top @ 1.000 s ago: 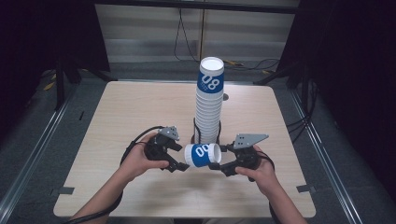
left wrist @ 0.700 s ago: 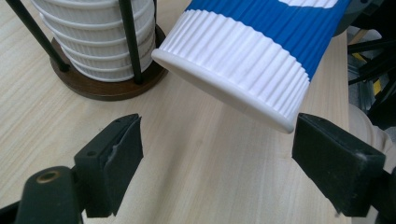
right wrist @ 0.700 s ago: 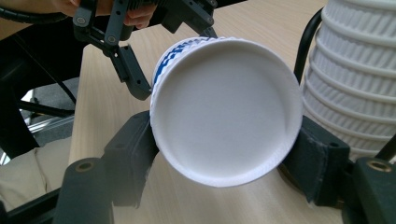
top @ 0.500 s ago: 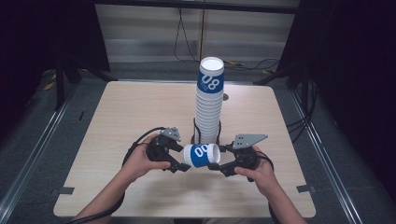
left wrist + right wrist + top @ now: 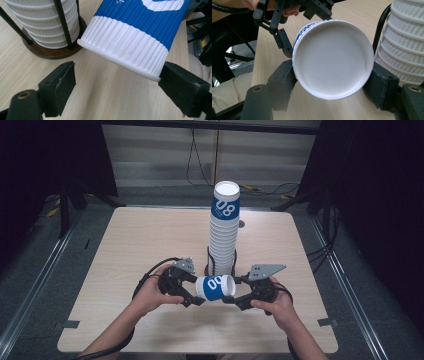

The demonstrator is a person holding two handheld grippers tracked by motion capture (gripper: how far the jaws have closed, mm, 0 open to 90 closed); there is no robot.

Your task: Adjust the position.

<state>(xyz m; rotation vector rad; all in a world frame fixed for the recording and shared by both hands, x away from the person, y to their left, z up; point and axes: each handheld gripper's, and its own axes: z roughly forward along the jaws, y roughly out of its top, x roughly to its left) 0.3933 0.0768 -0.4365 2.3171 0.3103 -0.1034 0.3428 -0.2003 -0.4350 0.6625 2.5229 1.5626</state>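
Observation:
A blue-and-white ribbed paper cup (image 5: 215,287) marked "00" lies on its side in the air between my two grippers, just in front of the cup stack. My right gripper (image 5: 234,291) is shut on its base end; in the right gripper view the cup's white bottom (image 5: 332,60) sits pressed between both jaws of the right gripper (image 5: 332,70). My left gripper (image 5: 192,292) is open around the rim end. In the left gripper view the cup's rim (image 5: 135,37) lies between the spread jaws of the left gripper (image 5: 118,75), with a clear gap at the left jaw.
A tall stack of cups (image 5: 223,235) stands mid-table in a round wooden holder (image 5: 55,51) with black upright rods, right behind the held cup. The stack (image 5: 407,42) is close beside my right jaw. The light wooden table (image 5: 125,245) has dark floor and rails around it.

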